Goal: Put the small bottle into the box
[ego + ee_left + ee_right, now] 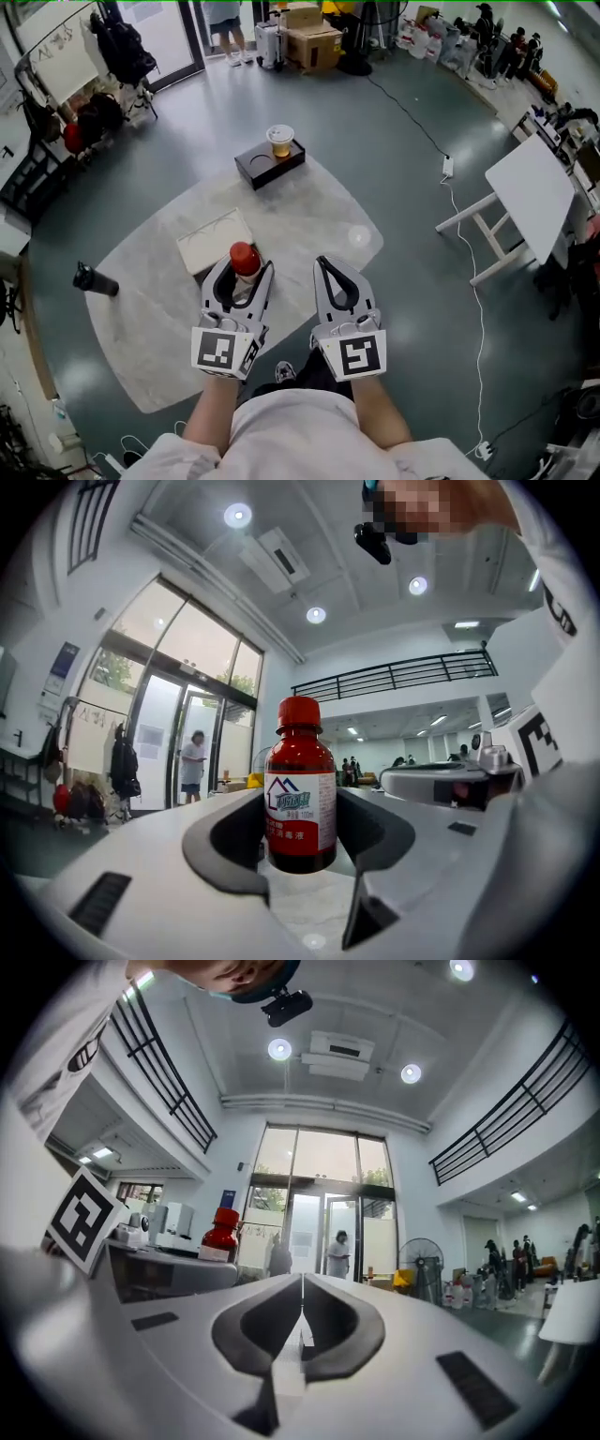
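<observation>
A small dark-red bottle (245, 257) with a red cap and a white label stands upright between the jaws of my left gripper (247, 274), which is shut on its body. The left gripper view shows the bottle (300, 799) pinched at its sides and lifted above the pale tabletop. Just beyond it on the table lies the shallow white box (214, 242). My right gripper (324, 264) is held beside the left one, its jaws shut with nothing in them (302, 1312). From the right gripper view the bottle (222, 1234) appears off to the left.
The pale marble-like table (319, 211) also carries a black tray (268, 165) with a lidded cup (279, 140) at its far edge and a black flask (96, 279) lying at the left. A white folding table (530, 192) and a cable stand on the floor to the right.
</observation>
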Demonstrator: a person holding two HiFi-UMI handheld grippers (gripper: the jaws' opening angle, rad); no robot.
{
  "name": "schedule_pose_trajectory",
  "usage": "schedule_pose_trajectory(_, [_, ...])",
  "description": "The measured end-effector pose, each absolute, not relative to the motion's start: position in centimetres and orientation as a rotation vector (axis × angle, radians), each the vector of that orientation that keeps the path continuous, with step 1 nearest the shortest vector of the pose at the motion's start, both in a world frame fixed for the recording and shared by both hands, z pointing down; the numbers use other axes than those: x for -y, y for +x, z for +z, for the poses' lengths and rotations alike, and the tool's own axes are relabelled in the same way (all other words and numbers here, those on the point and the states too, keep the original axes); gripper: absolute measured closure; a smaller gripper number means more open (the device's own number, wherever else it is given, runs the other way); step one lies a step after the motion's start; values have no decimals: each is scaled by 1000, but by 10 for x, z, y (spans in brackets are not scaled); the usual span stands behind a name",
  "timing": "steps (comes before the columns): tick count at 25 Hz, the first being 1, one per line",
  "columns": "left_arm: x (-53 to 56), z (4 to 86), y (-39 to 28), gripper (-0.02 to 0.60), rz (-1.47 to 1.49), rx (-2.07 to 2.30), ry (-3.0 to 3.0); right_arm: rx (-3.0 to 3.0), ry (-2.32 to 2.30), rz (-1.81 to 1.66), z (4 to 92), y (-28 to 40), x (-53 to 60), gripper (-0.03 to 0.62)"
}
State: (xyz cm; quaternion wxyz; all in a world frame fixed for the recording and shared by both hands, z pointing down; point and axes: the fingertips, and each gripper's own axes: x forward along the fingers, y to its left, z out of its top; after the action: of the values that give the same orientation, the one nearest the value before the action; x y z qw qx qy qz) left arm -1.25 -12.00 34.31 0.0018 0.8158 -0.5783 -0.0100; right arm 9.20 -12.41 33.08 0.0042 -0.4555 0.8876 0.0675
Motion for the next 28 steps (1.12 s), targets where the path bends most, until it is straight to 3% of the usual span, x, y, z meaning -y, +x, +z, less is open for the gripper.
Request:
schedule_pose_trajectory(15, [120, 447, -100, 348, 127, 2105, 1861, -3156, -778, 19, 406, 1, 198, 569])
schedule_pose_trajectory(28, [113, 558, -166, 348, 317, 1955, 1634, -3365, -689, -216, 499, -74, 204, 569])
